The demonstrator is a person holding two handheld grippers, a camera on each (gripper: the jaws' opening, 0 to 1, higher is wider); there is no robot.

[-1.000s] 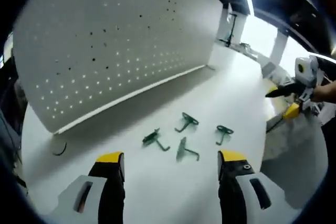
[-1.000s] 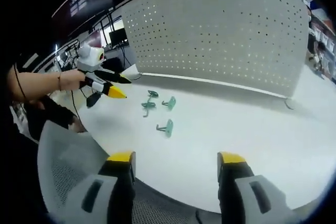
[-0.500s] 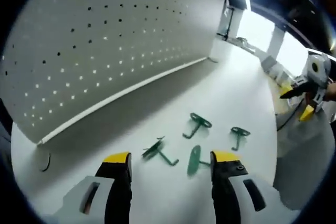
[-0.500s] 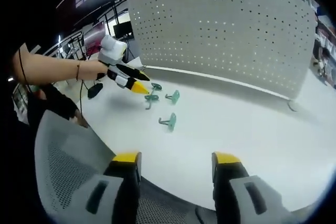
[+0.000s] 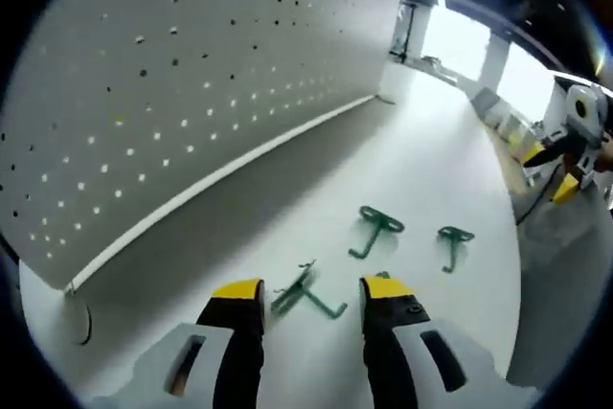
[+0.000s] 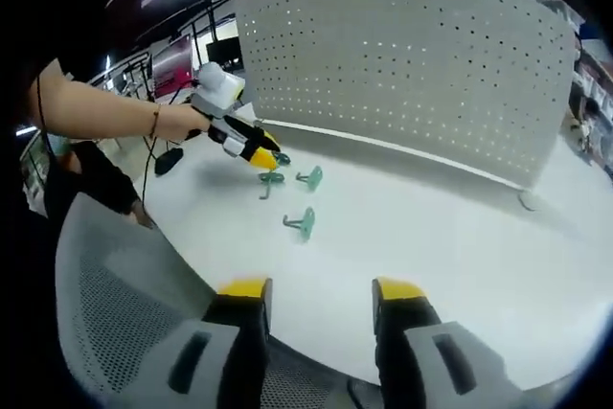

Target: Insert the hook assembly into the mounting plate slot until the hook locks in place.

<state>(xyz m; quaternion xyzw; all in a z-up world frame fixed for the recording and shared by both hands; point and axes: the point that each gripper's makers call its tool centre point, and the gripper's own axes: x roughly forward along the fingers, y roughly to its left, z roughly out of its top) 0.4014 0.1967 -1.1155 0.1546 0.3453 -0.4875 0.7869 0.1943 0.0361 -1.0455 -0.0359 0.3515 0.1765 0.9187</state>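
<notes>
Hook [image 5: 305,292] now lies between the left tongs' [image 5: 309,292] narrowed, empty jaws; pickup looks imminent. Right tongs [image 6: 319,290] part-open, empty.

fourth hook [image 5: 380,277]: mostly hidden behind my left gripper [image 5: 311,291] jaw | pegboard [image 5: 172,83]: cut off at upper left

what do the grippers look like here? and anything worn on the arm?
Both grippers: two black fingers with yellow tips on pale grey bodies, the left gripper and right gripper alike. In the right gripper view, the left one carries a white box, and the bare forearm wears a thin dark wristband.
</notes>
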